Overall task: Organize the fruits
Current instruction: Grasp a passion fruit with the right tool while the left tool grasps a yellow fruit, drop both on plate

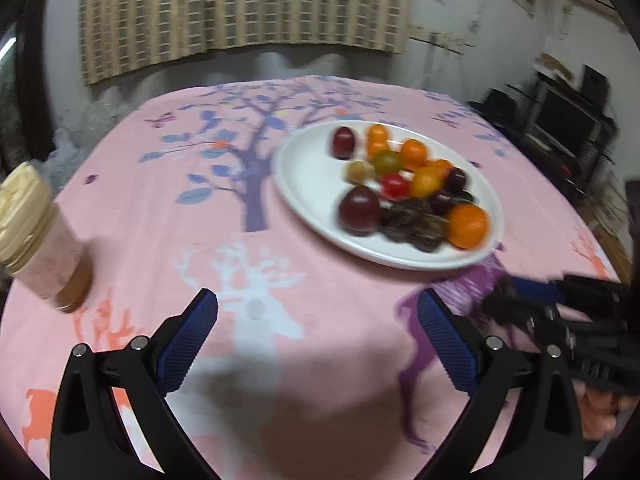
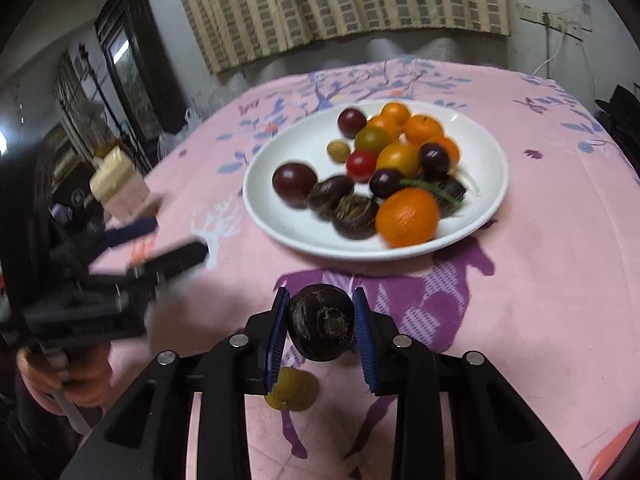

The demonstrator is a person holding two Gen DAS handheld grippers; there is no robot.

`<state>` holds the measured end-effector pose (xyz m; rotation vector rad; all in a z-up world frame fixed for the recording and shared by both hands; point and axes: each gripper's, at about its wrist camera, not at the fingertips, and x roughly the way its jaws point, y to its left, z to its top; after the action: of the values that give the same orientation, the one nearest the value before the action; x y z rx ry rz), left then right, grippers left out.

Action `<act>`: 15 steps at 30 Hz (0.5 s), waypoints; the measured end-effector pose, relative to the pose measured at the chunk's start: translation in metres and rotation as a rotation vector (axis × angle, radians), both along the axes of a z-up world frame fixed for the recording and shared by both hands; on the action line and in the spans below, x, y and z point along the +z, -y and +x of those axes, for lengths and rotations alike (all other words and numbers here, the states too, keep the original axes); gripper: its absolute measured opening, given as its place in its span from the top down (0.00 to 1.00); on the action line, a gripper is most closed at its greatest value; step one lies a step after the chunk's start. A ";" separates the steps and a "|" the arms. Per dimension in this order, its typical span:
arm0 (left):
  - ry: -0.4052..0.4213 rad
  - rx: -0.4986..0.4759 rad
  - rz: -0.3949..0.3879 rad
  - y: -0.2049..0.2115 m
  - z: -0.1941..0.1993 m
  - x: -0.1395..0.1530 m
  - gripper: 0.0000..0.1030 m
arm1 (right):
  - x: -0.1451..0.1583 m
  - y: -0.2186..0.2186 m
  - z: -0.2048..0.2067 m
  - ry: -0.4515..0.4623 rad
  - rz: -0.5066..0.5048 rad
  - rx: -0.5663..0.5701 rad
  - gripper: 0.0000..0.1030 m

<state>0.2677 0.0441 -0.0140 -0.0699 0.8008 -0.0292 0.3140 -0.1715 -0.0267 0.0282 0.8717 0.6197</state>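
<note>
Left hand-held gripper (image 1: pixel 317 334), left wrist view: blue pads spread wide, nothing between them, hanging over bare pink cloth on the worktop (image 1: pixel 160 240). Looks parked there to keep out of the way; I'd judge it idle this step. White plate (image 1: pixel 308 184) sits ahead and to the right, fruit heaped on its right half: oranges, dark plums, a red tomato, brown chestnut-like pieces. Jar with cream lid (image 1: pixel 36 236) stands at far left, well apart from the plate. Right tool's black frame shows at the right edge, blurred.

Right hand-held gripper (image 2: pixel 320 328), right wrist view: pads pinched on a dark round fruit (image 2: pixel 320 322), one pad on each flank, stem scar facing the camera. Fruit is held clear of the cloth, just short of the plate's near rim (image 2: pixel 360 254). Side grip suits a round, firm body; slip risk if squeeze is light. Small yellow-green fruit (image 2: pixel 292 390) lies on the cloth below the jaws, off the plate, so probably a separate pile is being started here. Left tool and its hand (image 2: pixel 68 376) sit at far left, blurred.
</note>
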 end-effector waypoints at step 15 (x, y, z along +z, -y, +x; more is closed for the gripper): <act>-0.082 -0.455 0.163 0.103 -0.029 -0.039 0.47 | 0.004 0.025 0.012 -0.019 0.053 -0.101 0.69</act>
<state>0.2384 -0.0591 -0.0526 0.2677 0.8854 -0.3932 0.3264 -0.1960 -0.0229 0.1253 0.8670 0.5490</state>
